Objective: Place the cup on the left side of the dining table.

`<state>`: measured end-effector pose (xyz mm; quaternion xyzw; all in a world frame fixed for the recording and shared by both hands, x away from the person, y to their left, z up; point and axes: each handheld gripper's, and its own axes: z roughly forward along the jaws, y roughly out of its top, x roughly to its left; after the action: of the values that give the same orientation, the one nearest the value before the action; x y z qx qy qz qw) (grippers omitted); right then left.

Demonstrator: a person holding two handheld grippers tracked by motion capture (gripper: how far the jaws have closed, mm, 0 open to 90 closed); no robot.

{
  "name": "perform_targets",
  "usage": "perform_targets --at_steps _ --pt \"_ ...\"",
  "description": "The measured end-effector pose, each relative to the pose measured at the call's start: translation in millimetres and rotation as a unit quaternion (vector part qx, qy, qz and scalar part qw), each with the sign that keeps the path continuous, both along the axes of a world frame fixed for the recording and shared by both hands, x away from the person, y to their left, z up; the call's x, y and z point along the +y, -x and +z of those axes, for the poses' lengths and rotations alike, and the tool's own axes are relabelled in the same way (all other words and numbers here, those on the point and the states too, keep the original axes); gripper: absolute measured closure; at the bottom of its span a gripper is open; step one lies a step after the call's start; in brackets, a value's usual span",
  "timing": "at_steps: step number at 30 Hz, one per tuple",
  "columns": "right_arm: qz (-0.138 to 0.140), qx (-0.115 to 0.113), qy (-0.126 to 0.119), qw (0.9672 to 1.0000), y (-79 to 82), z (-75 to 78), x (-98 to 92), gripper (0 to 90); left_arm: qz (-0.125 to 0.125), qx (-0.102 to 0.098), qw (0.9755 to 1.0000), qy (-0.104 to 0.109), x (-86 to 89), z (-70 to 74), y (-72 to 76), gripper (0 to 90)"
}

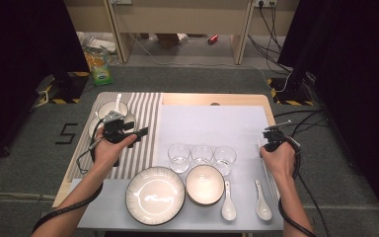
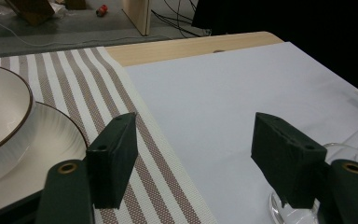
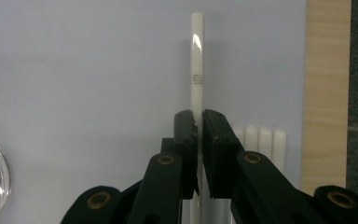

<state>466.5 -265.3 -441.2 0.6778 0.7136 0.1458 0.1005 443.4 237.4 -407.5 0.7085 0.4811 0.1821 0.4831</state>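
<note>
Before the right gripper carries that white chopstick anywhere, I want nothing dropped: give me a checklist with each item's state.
1. Right gripper closed on the chopstick: ok, one stick sits between the nearly shut jaws.
2. One stick only: ok, three more chopsticks lie beside it on the white mat.
3. Grip placement: not ok, most of its length sticks out past the pads.
4. Glasses apart from that hand: ok.
5. Left gripper free: ok, jaws wide, nothing between.
6. Stick lifted off the mat: cannot tell.
</note>
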Motion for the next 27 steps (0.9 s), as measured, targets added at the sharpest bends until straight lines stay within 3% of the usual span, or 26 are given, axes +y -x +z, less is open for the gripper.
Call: perform_targets --at_steps 12,27 --pt "0.008 -0.004 0.002 1.0000 -43.2 1.2 8.7 84.4 -0.002 0.001 1.0000 -0.002 -0.9 0.6 -0.9 30.8" --pt "0.005 0.005 0.004 1.0000 -61.2 -8.7 12.1 84.3 -0.003 0.002 1.0000 -0.003 -2.6 1.0 -2.2 30.8"
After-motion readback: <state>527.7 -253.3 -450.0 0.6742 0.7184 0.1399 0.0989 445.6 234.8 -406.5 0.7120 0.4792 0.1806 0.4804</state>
